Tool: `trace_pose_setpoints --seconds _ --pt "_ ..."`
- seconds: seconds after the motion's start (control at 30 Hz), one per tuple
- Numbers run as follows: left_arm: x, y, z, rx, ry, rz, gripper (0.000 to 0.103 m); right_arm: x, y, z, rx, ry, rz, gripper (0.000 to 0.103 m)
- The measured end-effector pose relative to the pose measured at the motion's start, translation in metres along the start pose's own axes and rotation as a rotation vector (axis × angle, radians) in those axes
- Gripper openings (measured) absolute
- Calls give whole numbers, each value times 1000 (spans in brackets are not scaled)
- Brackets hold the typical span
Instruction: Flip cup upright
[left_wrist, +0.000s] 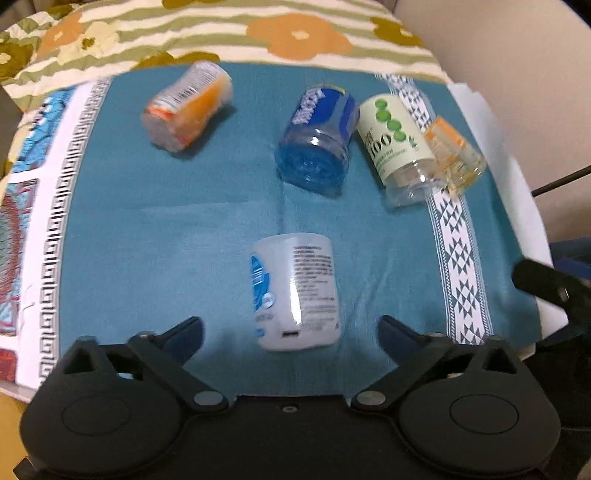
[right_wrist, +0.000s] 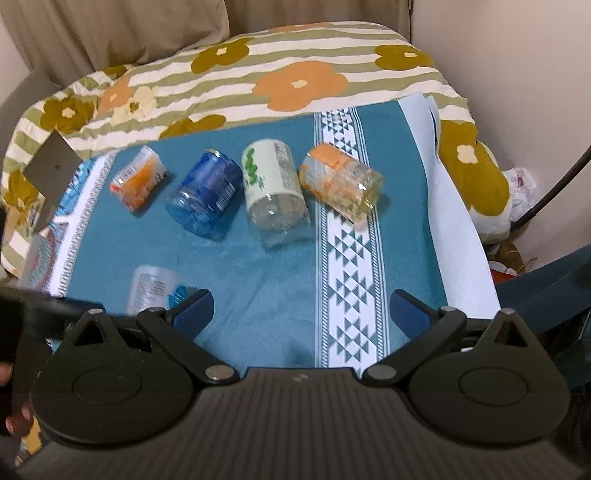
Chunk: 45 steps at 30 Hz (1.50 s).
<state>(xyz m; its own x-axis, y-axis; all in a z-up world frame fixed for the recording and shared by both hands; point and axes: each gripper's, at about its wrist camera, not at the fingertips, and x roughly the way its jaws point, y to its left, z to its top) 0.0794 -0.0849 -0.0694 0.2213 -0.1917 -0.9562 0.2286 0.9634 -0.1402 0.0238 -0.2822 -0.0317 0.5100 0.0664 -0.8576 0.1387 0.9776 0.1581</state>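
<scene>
Several plastic cups lie on their sides on a teal cloth (left_wrist: 147, 240). A white cup with a blue label (left_wrist: 295, 291) lies nearest, just ahead of my open, empty left gripper (left_wrist: 290, 330); it also shows in the right wrist view (right_wrist: 155, 286). Behind it lie an orange-labelled cup (left_wrist: 188, 107), a blue cup (left_wrist: 317, 144), a white cup with green dots (left_wrist: 397, 144) and a clear orange-banded cup (left_wrist: 456, 157). My right gripper (right_wrist: 301, 310) is open and empty over the cloth, short of the row: orange (right_wrist: 138, 177), blue (right_wrist: 205, 194), green-dotted (right_wrist: 273, 184), orange-banded (right_wrist: 340, 182).
A flowered, striped quilt (right_wrist: 258, 81) lies behind the cloth. A white patterned band (right_wrist: 351, 277) runs down the cloth's right side, with white sheeting (right_wrist: 454, 229) beyond it. Walls and a curtain (right_wrist: 110, 29) stand at the back. A black cable (right_wrist: 554, 192) hangs at right.
</scene>
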Motion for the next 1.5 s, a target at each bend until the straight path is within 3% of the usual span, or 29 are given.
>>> trace_pose_setpoints --seconds 0.23,0.43,0.73,0.97,1.07,1.2,1.5 --pt "-25 38 -16 -53 -35 22 103 12 31 22 -43 93 115 103" --pt "-27 79 -31 -82 -46 84 103 56 66 32 -7 238 238 103" --pt "-7 134 -40 -133 11 69 103 135 97 40 70 417 246 103" --pt "5 154 -37 -148 37 64 103 154 99 37 120 460 241 99" --pt "8 157 -35 -153 42 60 103 157 99 37 125 473 238 93" --pt "11 160 -34 -161 49 52 103 162 101 35 135 492 243 76" --pt "12 160 -33 -163 56 43 103 152 96 36 144 453 263 71"
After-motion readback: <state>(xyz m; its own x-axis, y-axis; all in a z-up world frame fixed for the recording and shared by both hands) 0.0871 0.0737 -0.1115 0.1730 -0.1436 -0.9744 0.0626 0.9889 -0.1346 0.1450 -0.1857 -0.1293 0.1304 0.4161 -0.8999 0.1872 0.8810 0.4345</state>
